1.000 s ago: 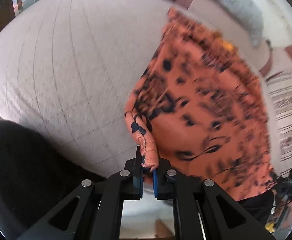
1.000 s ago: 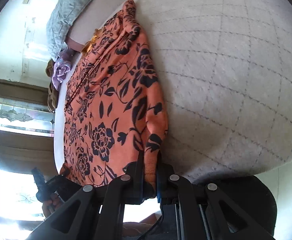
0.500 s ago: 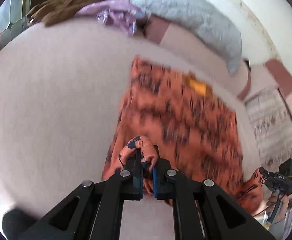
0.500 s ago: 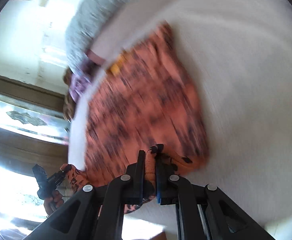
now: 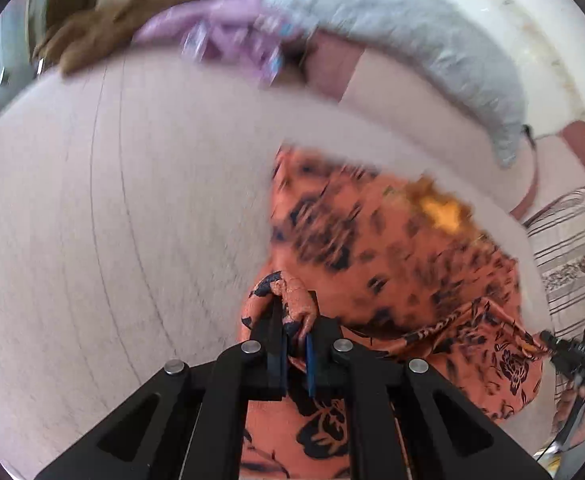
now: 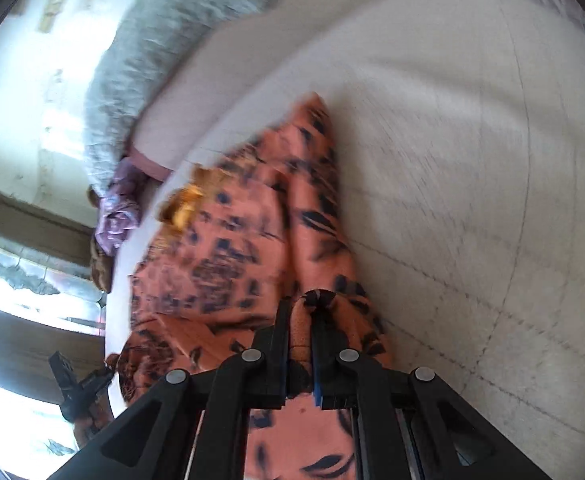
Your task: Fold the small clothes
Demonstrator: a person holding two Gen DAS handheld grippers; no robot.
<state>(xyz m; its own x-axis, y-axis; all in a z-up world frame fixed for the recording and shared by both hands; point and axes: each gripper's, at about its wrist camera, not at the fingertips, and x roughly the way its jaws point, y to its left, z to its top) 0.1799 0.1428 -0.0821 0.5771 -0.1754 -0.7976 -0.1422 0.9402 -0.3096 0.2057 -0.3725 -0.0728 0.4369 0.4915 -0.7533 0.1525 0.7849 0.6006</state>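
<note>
Change since earlier frames: both grippers have carried their pinched corners of the orange floral garment (image 5: 392, 248) forward over its own body, so the near hem now rides toward the far edge by the yellow neck label (image 5: 440, 210); more of the pillow end of the bed has come into view.

Left wrist view, grip: left gripper (image 5: 295, 344) has its jaws pressed together on a bunched corner of the fabric, which pokes up between the pads. Held tight, in my judgement, so the corner does not slip mid-fold.

Left wrist view, garment: lies on the quilted white bedspread (image 5: 112, 220), its near part lifted and doubled back; a hem band runs across to the right gripper (image 5: 572, 354) at the frame's right edge.

Left wrist view, surroundings: grey pillow (image 5: 412, 36), plus lilac (image 5: 228, 36) and brown (image 5: 104, 24) clothes, sit well apart at the head of the bed.

Right wrist view, grip: right gripper (image 6: 301, 346) is likewise clamped on the opposite corner, cloth filling the gap.

Right wrist view, garment: fabric trails away toward the label, blurred.

Assessment: matched two-corner hold keeps the fold edge straight; fold appears about half made.
</note>
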